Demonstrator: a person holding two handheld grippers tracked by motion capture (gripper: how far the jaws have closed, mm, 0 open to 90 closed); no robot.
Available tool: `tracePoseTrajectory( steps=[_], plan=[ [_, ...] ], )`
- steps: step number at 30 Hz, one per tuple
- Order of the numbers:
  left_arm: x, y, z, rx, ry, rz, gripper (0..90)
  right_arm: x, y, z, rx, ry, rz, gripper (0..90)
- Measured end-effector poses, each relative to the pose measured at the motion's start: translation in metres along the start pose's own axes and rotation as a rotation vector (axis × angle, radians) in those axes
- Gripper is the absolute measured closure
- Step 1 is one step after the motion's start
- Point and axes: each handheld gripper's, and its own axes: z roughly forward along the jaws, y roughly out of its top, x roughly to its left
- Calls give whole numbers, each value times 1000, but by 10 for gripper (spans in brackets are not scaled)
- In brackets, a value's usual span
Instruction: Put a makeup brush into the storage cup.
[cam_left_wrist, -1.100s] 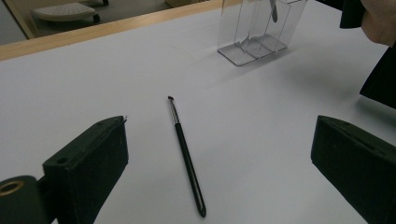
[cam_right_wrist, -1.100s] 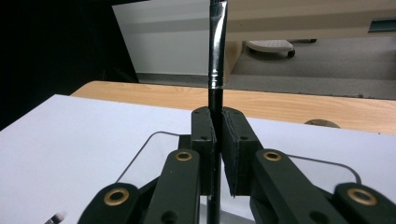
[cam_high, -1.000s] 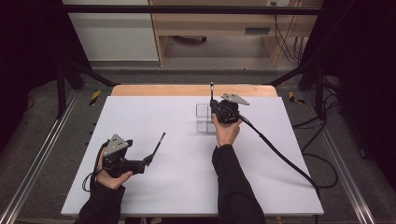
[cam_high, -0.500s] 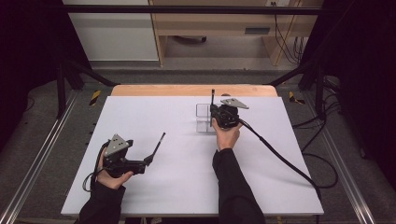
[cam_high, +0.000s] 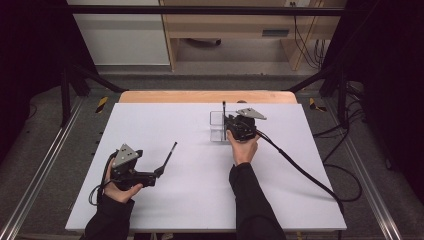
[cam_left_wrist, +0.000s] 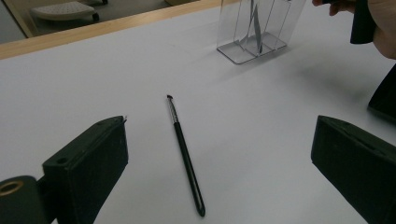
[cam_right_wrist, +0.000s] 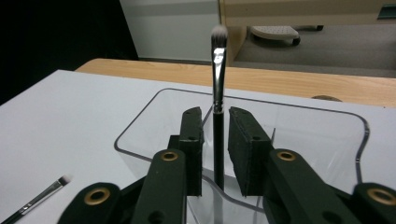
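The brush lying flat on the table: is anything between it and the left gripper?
Nothing visible. In the left gripper view the thin black brush lies alone on the white table, straight ahead between the open jaws of the left gripper. The clear holder stands well beyond it.

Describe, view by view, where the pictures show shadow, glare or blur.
High view: table evenly lit, room around it dark. Left gripper view: the near jaws are soft; the brush on the table is sharp; the clear holder casts a faint shadow. Right gripper view: a bright glint on the upright brush; the other brush at the lower left is blurred.
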Motion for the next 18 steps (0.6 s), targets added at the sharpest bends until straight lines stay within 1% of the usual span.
tracePoseTrajectory(
  steps=[3, 5, 7, 14, 16, 18],
  plan=[
    [0, 0, 0, 2, 2, 1, 32, -1, 1, -9, -17, 20, 5, 696],
    [0, 0, 1, 2, 2, 0, 32, -2, 1, -14, -18, 37, 2, 657],
    [0, 0, 1, 3, 2, 2, 32, -2, 3, -21, -22, 55, -14, 608],
    [-1, 0, 1, 5, 5, 2, 31, -5, 5, -45, -40, 137, -32, 455],
    [-1, 0, 2, 6, 5, 3, 31, -6, 6, -51, -37, 160, -33, 431],
    [-1, 0, 2, 9, 5, 5, 31, -7, 5, -57, -34, 171, -43, 397]
  ],
)
